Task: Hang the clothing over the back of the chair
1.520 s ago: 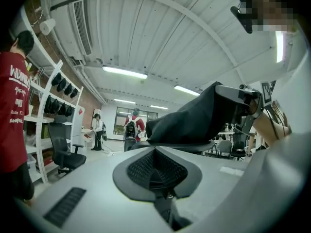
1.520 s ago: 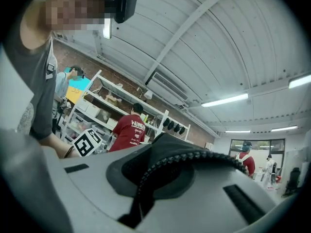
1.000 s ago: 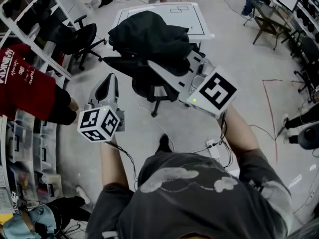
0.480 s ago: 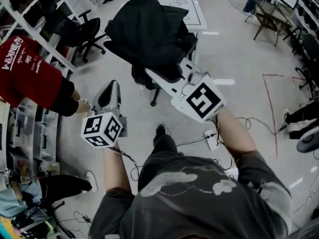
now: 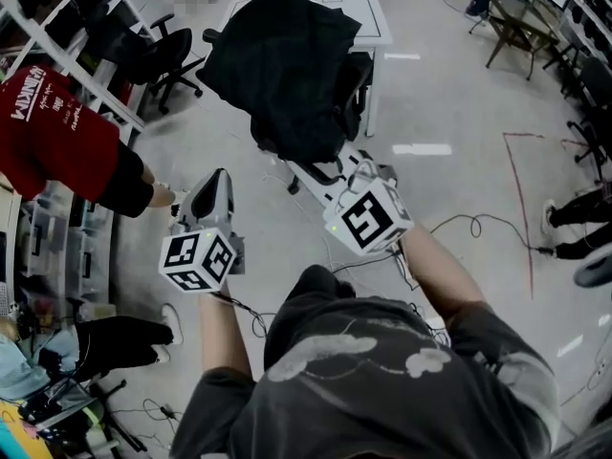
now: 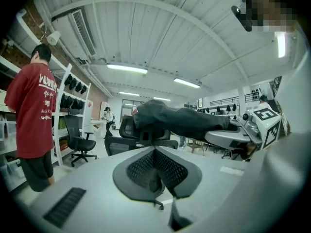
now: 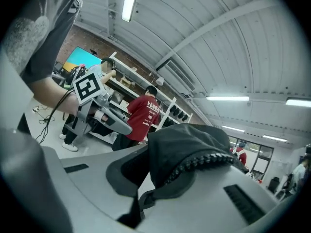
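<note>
A black zippered jacket (image 5: 287, 65) lies draped over the back of a black office chair (image 5: 356, 76), ahead of me in the head view. My right gripper (image 5: 287, 163) reaches to the jacket's lower edge and is shut on it. In the right gripper view, dark cloth with a zipper (image 7: 189, 144) bulges out from that gripper's (image 7: 146, 183) closed jaws. My left gripper (image 5: 218, 178) is held apart to the left of the chair, shut and with nothing in it. The left gripper view looks over its closed jaws (image 6: 155, 152) at the jacket (image 6: 180, 120) on the chair (image 6: 127, 130).
A person in a red shirt (image 5: 67, 132) stands at the shelving on the left. A second office chair (image 5: 163, 51) is beside them. A white table (image 5: 368, 17) stands behind the chair. Cables (image 5: 459, 223) and red tape lines (image 5: 516, 189) cross the floor to the right.
Both grippers have sunk and drawn back toward me. The right one has pulled the jacket's edge down with it, so the cloth hangs lower over the chair back.
</note>
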The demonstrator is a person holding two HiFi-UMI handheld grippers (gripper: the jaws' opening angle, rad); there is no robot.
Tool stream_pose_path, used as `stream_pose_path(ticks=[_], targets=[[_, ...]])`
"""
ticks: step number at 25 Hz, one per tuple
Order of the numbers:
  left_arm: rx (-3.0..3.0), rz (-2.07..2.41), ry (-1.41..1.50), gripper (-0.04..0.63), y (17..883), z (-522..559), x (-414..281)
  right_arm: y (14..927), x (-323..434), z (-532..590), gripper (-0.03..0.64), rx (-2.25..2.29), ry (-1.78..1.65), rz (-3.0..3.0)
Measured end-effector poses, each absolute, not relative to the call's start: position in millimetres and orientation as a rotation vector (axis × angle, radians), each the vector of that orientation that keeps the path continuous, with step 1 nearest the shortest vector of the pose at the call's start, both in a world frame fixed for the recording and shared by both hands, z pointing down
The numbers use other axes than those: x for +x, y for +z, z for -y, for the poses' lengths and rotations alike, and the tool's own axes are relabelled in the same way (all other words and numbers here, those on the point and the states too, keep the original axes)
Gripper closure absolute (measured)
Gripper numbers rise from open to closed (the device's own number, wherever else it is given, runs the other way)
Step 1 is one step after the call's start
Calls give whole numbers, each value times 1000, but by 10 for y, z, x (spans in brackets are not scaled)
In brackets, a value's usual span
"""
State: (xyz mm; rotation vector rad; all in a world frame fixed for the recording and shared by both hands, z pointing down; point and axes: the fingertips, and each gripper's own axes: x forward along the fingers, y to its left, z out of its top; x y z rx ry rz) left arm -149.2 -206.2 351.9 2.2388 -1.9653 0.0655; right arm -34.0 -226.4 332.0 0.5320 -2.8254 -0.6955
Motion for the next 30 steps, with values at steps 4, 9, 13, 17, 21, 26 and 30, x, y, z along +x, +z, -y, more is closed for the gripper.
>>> stream_pose_path(ticks=[4,9,13,17,21,26,30], targets=[[2239,1959,87,594,3565,2037,-1460,3370,-300,2334,617,627,-627,2904],[2234,1948,98,594,3643,2001,-1470,3590,-224,2433,586,729,-461,2918],[2234,1935,97,594,3662,1905,-1496,3782,-176,2478,545,835,-334,2882],[2218,1898,107,594,3759,1754,-1542,4039,-130,2427,369,908,-111,2863],[2229,1865,113,594,3844,1556,-1555,4401,36,2226,356,968,69,2823],[2268,1815,91,594,3885,1243,-1484,4498,232,1940,368,1073,83,2775],[2316,1771,76,594,3835,920,-1400,4260,365,1665,467,1196,49,2804]])
